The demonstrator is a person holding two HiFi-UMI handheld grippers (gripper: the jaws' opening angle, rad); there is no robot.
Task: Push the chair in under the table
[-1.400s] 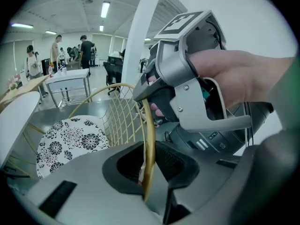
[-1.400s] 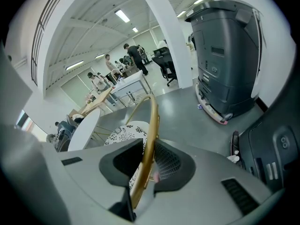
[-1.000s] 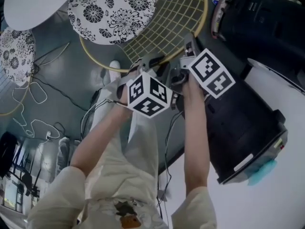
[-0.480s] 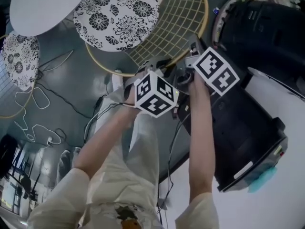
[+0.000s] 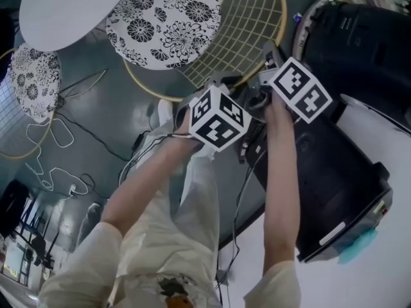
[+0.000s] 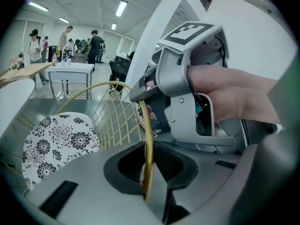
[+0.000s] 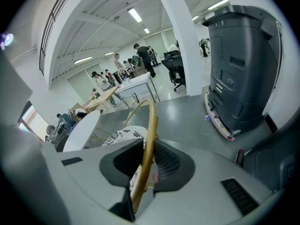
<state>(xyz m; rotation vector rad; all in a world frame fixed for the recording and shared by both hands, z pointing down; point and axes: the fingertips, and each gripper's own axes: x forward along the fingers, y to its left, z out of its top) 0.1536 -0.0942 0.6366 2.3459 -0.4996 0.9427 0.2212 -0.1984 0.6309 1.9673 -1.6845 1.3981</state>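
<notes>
Between the two pads of my left tongs (image 6: pixel 146 168) runs the gold rim (image 6: pixel 149 125) of the chair (image 5: pixel 192 31), and I see the thin bar standing up in the gap. These jaws have just been closing, and now they look pinched on the bar from both sides. My right tongs (image 7: pixel 143 165) have the same gold rim in their gap too, a bit further along the curve. Their pads squeeze it from both sides. In the head view the two tongs sit close side by side on the near edge of the chair's back, the left tongs just beside the right tongs. The wire back (image 5: pixel 239 24) spreads out just past the tips of both tongs. The flower cushion (image 5: pixel 166 19) of the seat lies past the wire back, further from the tongs and a little to the left. The white table (image 5: pixel 64 8) is beyond the cushion, and its edge covers a small bit of the cushion in the head view. A big black machine (image 5: pixel 347 140) stands close on the right of my right tongs. A second flower chair (image 5: pixel 29 82) sits well off to the left of my left tongs.
</notes>
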